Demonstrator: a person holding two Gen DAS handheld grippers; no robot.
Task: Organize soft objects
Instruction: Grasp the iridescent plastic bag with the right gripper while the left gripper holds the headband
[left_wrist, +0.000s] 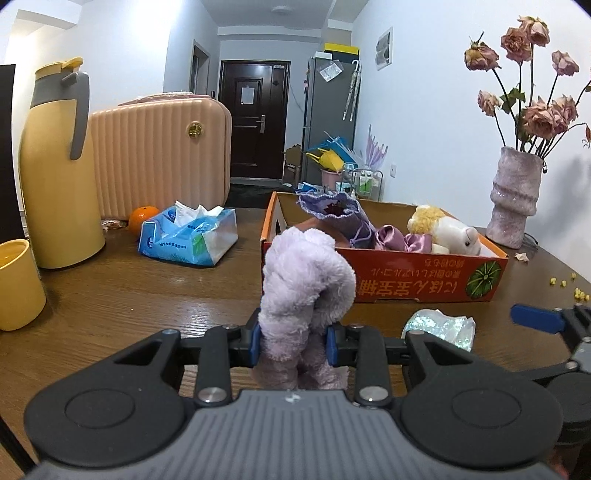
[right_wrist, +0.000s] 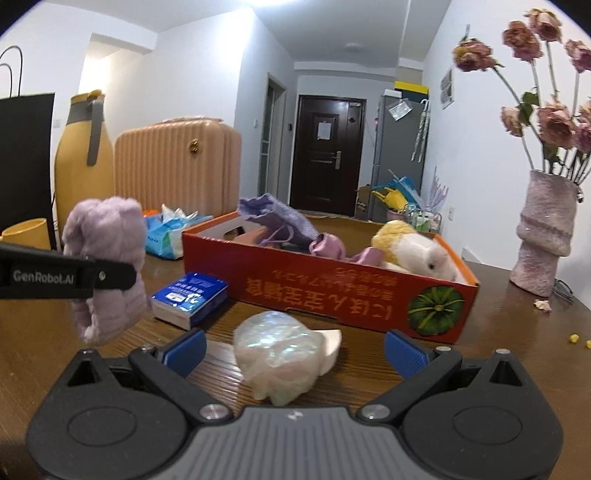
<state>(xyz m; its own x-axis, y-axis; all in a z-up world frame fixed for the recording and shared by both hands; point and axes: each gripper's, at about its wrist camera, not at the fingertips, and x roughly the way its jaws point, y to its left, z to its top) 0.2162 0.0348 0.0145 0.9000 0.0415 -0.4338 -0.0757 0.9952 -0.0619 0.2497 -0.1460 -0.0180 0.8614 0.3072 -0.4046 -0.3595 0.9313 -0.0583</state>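
Note:
My left gripper (left_wrist: 292, 341) is shut on a fluffy lilac plush piece (left_wrist: 306, 280), held off the table just in front of the orange cardboard box (left_wrist: 413, 280). The same plush (right_wrist: 105, 236) hangs at the left of the right wrist view, pinched by a black finger (right_wrist: 66, 275). My right gripper (right_wrist: 293, 350) stands open, with a shiny iridescent pouch (right_wrist: 280, 350) lying on the table between its blue pads. Inside the box (right_wrist: 332, 284) lie a purple knitted item (right_wrist: 273, 218), satin purple cloth (right_wrist: 332, 245) and a yellow-white plush toy (right_wrist: 413, 247).
A blue tissue pack (left_wrist: 188, 234), an orange (left_wrist: 142, 218), a yellow jug (left_wrist: 59, 166) and a yellow cup (left_wrist: 16, 284) stand at the left. A small blue packet (right_wrist: 190, 297) lies by the box. A vase of dried roses (right_wrist: 545, 229) stands at the right.

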